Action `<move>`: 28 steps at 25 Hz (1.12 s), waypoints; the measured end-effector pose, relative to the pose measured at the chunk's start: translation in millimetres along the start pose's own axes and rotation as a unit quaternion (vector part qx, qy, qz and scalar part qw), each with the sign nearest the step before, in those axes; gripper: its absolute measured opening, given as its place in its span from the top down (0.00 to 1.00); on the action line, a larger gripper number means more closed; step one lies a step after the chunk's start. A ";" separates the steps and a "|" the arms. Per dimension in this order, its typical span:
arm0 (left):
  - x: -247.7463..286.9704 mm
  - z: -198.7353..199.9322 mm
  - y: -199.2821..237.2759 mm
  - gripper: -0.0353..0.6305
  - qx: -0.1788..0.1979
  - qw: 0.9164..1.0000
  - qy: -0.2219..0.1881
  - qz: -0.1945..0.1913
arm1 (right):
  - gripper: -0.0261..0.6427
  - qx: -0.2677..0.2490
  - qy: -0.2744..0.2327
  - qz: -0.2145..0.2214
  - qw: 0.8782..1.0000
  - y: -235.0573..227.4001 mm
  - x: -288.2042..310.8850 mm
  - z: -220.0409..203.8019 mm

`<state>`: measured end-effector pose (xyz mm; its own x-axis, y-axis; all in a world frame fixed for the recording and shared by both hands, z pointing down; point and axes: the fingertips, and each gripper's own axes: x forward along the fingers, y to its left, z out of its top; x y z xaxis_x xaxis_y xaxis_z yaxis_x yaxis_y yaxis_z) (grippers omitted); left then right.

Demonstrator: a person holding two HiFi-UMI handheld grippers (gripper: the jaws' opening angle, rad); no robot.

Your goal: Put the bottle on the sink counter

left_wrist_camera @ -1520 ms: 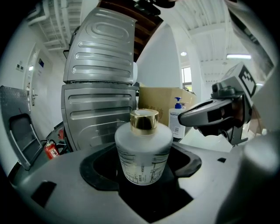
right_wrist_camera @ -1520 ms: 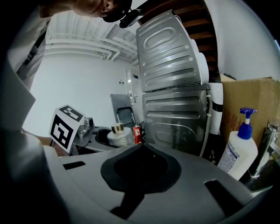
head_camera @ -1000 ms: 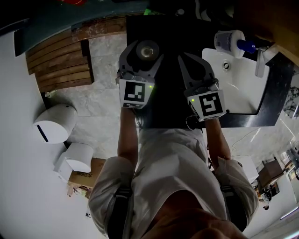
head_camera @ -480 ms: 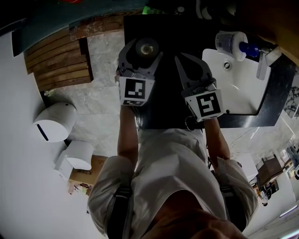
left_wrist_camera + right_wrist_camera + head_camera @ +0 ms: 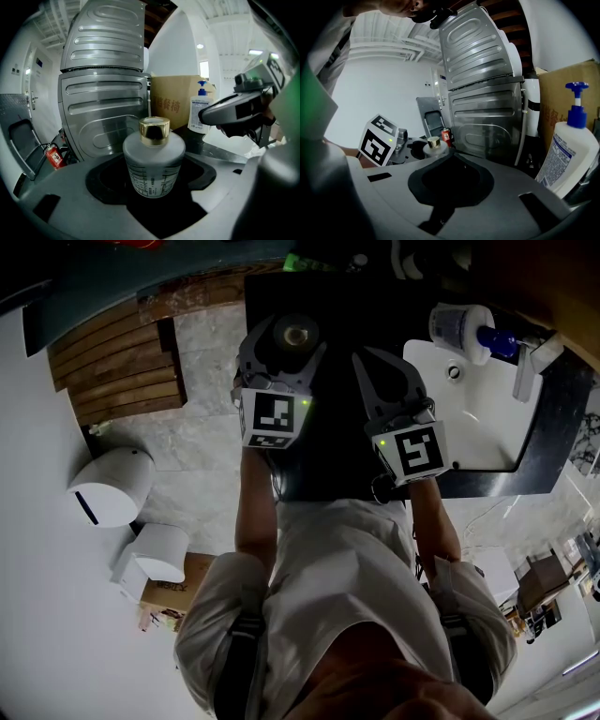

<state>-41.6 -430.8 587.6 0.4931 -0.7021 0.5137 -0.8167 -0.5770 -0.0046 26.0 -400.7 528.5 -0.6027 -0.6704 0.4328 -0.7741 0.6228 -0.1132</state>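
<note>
A dark table (image 5: 328, 460) with a white sink (image 5: 487, 418) lies below. The left tongs (image 5: 289, 338) grasp the upright, gold-capped bottle (image 5: 153, 161) over the table's left end. The right tongs (image 5: 386, 371) gape empty just beside them.

Left of sink (image 5: 487, 432), bottle (image 5: 293, 337)
</note>
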 end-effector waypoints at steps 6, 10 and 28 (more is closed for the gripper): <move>4.5 -2.7 1.9 0.46 -0.004 1.000 0.008 0.002 | 0.97 0.002 -0.004 0.001 1.000 0.3 -0.5 -0.4; 7.6 -3.9 1.7 0.46 -0.006 1.000 0.011 -0.001 | 0.96 0.006 0.002 0.000 1.000 0.3 0.2 -1.6; 16.3 -5.7 -1.3 0.46 -0.016 1.000 0.004 0.002 | 0.97 0.003 0.001 0.000 1.000 0.6 -5.3 -3.8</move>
<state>-34.3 -439.1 600.8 0.4880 -0.7005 0.5207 -0.8278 -0.5606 0.0217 29.5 -395.2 529.5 -0.6017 -0.6698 0.4352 -0.7757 0.6199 -0.1185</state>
